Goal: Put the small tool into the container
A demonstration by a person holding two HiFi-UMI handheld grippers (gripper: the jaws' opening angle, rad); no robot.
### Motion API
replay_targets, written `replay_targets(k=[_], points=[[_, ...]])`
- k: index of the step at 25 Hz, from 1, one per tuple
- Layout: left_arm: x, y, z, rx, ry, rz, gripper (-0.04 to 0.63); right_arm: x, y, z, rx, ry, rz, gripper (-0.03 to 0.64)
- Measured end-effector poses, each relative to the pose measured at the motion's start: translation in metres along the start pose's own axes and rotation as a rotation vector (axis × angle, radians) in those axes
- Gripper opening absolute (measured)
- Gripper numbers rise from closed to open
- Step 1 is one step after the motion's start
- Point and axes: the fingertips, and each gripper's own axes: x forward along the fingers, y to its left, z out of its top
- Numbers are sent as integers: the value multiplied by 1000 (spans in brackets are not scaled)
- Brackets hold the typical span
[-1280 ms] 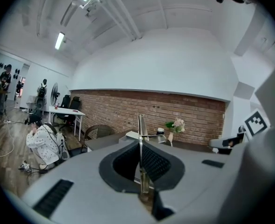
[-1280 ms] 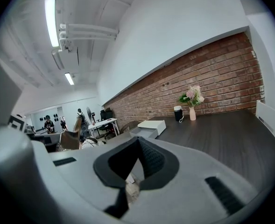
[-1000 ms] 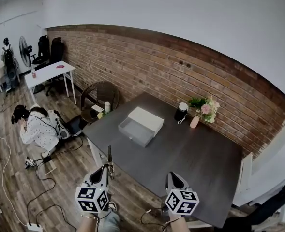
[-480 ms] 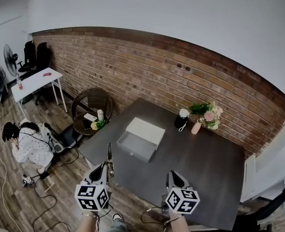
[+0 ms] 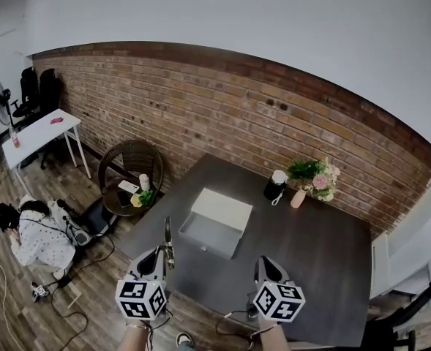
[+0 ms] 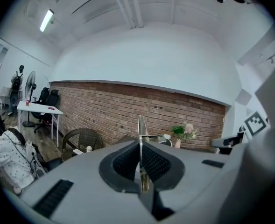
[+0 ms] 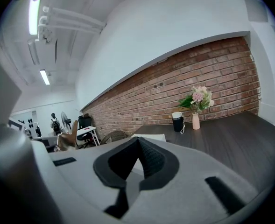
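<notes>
A thin metal tool (image 5: pixel 167 235) with a narrow flat blade sticks up from my left gripper (image 5: pixel 162 257), which is shut on it; in the left gripper view the tool (image 6: pixel 140 130) stands upright between the pressed pads. My right gripper (image 5: pixel 267 267) is beside it, shut with nothing in it, its pads (image 7: pixel 149 158) meeting at the tip. Both hang short of the dark table's near edge (image 5: pixel 200 287). The container (image 5: pixel 216 222), a white box with its grey drawer pulled open toward me, sits on the table's left half, beyond both grippers. The right gripper view shows its white top (image 7: pixel 151 137).
A black mug (image 5: pixel 275 188) and a pink vase of flowers (image 5: pixel 312 177) stand at the table's far edge by the brick wall. A wicker chair (image 5: pixel 131 161) with small items is left of the table. A person (image 5: pixel 34 238) crouches on the floor among cables.
The view has swung left to right and the table now sits more centred and nearer. Both grippers keep their places at the bottom, the left still shut on the tool.
</notes>
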Motion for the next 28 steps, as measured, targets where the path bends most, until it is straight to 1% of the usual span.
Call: replay_targets(k=[6,14,23,28], points=[[26,25,-8,-13,36,-20,6,19,5,-9,16,21,-44,2],[64,25,-19,-37,69,-40,6,37,-24,-13,37,47,-101,2],[97,24,-13,-11,81,-43,6,75,-36,6,37,28,-91,2],[118,19,-9,18,88,-64,6,87,-45,8,42,34,-99,2]])
